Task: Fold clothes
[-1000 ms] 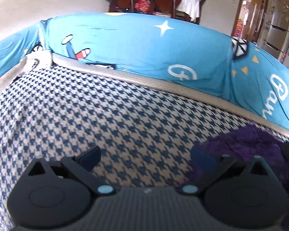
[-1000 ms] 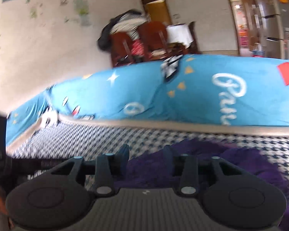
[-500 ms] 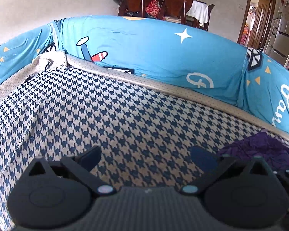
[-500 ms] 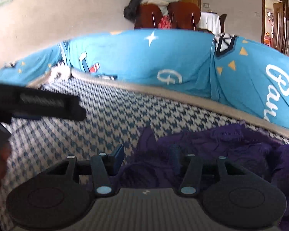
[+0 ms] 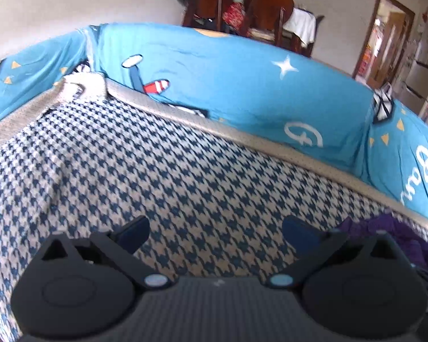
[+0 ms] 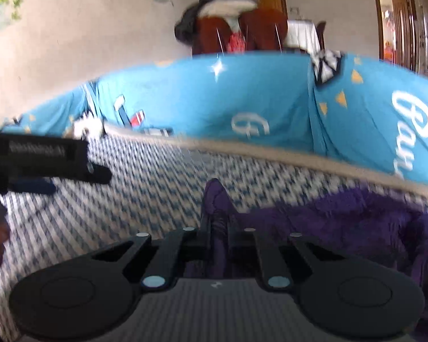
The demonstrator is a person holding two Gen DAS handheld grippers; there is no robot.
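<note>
The right tool (image 6: 217, 233) is pinched shut on a raised fold of the crumpled purple fleece garment (image 6: 342, 222) — a gathering grasp, I judge. The left tool (image 5: 215, 229) hangs wide open, holding nothing, over the blue-and-white houndstooth sofa seat (image 5: 171, 171); next, it needs its own edge of the garment.

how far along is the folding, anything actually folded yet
Nothing looks folded: the purple garment lies crumpled on the houndstooth cover. In hand: the right gripper is shut on a pinch of the purple cloth. The left gripper is open over bare cover, holding nothing. Left: spreading the garment flat and every fold.
</note>
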